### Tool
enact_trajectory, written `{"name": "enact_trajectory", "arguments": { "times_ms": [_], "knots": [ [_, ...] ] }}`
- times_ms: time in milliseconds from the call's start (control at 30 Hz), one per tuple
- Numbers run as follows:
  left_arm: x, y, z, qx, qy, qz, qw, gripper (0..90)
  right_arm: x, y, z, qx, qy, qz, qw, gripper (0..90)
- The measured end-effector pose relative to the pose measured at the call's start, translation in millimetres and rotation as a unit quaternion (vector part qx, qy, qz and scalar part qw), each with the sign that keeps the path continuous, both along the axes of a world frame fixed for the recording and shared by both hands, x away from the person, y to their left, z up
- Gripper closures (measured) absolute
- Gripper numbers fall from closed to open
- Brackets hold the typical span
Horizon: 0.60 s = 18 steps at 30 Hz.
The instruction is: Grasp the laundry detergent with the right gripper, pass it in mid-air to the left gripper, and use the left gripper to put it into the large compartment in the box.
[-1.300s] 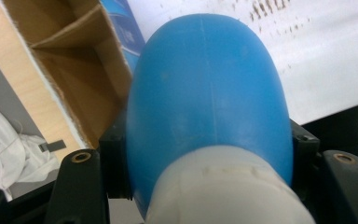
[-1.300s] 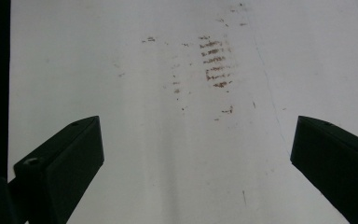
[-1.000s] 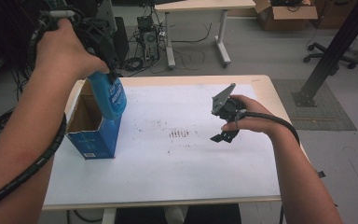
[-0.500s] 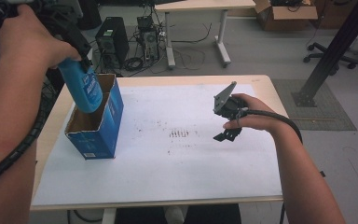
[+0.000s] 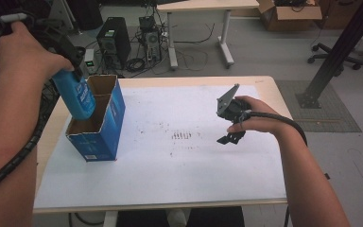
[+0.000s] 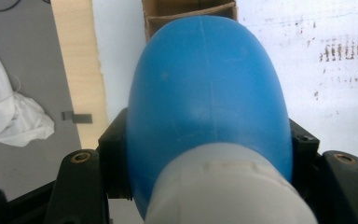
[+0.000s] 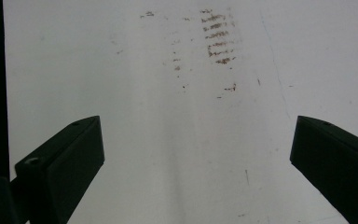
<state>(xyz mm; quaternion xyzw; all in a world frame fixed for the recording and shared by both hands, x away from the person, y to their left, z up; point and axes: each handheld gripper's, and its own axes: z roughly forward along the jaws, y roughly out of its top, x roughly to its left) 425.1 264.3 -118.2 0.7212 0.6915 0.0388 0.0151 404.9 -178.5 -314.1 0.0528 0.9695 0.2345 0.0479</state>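
My left gripper (image 5: pixel 68 71) is clamped on a blue bottle (image 5: pixel 75 97), jaws gripping both flanks just below its white cap (image 6: pixel 228 186). The bottle hangs tilted over the blue cardboard box (image 5: pixel 99 127) near the table's (image 5: pixel 264 82) left edge, base at the box's open top. Smooth glossy blue plastic, rounded body. My right gripper (image 5: pixel 231 138), jaws spread and holding nothing, hovers over the white sheet (image 5: pixel 194 165) toward the right edge.
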Motion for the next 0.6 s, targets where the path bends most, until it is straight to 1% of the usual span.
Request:
{"name": "enact_trajectory", "arguments": {
  "times_ms": [233,367,467,600],
  "knots": [
    [3.6,2.7,-21.2,-0.005,0.008,0.003,1.0,37.6,-1.3,0.9,-0.8,-0.001,0.001,0.001,1.0,2.8],
    [5.2,3.0,-31.9,-0.004,0.007,0.006,0.9999,37.6,-1.3,1.0,-1.6,-0.001,0.002,0.0,1.0,2.9],
    [6.4,2.0,-40.3,-0.001,0.01,0.006,0.9999,37.6,-1.5,1.8,-2.1,-0.002,0.002,0.002,1.0,2.9],
    [7.6,2.7,-51.5,-0.005,0.01,0.005,0.9999,37.6,-2.7,3.1,-2.8,0.003,0.001,0.002,1.0,2.9]
  ]
}}
